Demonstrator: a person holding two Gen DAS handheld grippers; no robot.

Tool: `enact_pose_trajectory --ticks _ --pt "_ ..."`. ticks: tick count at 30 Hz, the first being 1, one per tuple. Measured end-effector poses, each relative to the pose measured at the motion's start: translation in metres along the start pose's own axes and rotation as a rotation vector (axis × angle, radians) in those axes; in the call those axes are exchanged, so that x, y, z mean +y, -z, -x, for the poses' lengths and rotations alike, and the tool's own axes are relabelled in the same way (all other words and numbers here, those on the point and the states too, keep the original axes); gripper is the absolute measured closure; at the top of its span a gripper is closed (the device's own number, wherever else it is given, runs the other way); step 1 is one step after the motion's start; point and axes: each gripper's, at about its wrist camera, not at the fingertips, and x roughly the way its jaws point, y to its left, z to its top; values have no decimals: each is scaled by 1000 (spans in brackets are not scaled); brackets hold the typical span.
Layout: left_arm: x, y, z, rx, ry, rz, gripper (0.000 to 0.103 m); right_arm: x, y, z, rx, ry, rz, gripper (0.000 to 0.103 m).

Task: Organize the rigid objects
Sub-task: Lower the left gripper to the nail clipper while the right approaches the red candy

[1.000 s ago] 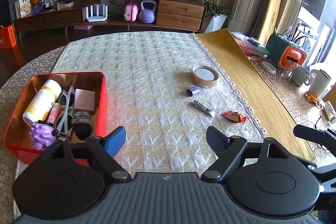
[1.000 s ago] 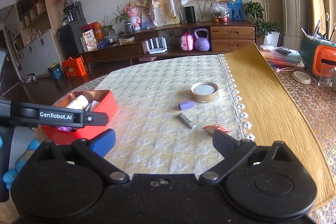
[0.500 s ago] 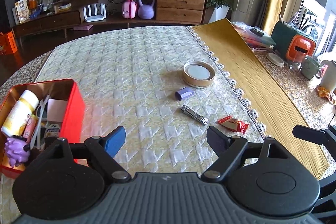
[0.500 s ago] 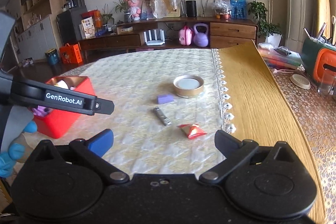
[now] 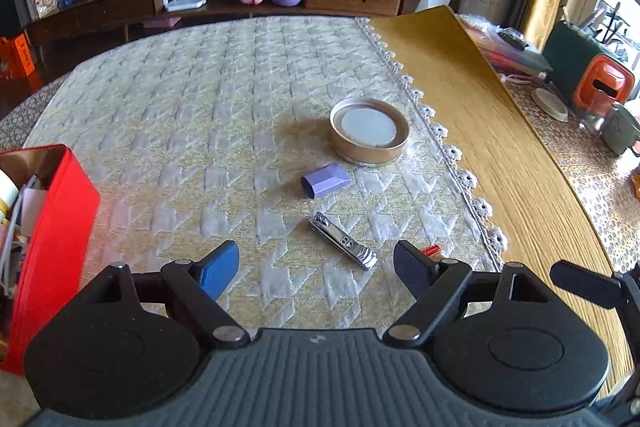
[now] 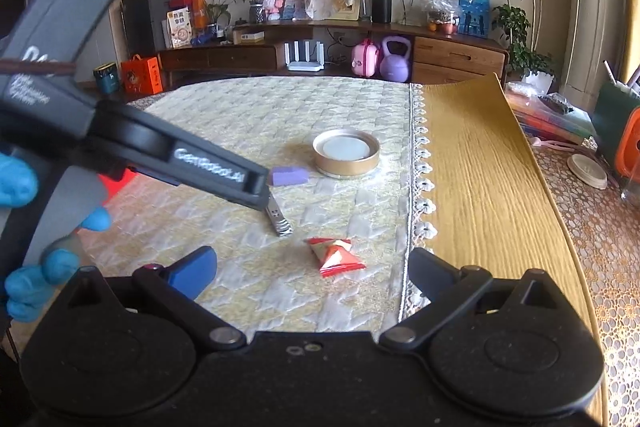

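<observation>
Wide bare cloth on the surface (image 5: 192, 115) lies open between the red box (image 5: 60, 227) at the left edge and the small items near the lace border. The nail clipper (image 5: 343, 241), purple block (image 5: 326, 180) and round tin lid (image 5: 369, 130) stand apart in a loose line, with gaps between them. The red wrapper (image 6: 335, 254) lies clear of the clipper. From the right wrist view, the left hand-held gripper (image 5: 316, 267) crosses in front of the clipper's near end.

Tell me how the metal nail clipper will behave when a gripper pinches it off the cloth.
The nail clipper looks like stiff polished metal, so probably slippery between pads. It lies flat and low on the quilted tablecloth, so the fingers may snag fabric. Its flat shape seems unlikely to roll.
</observation>
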Motion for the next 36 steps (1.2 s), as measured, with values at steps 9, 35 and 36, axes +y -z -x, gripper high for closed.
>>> enact_pose_trajectory --ticks 9,35,36 --pt "-2 -13 -39 77 -14 91 18 -8 2 -24 33 -42 0 13" --pt "-6 -8 -50 12 -36 9 75 -6 5 -56 63 1 48 55" --pt "-6 -7 -49 11 -35 3 76 -5 5 -55 64 2 51 58"
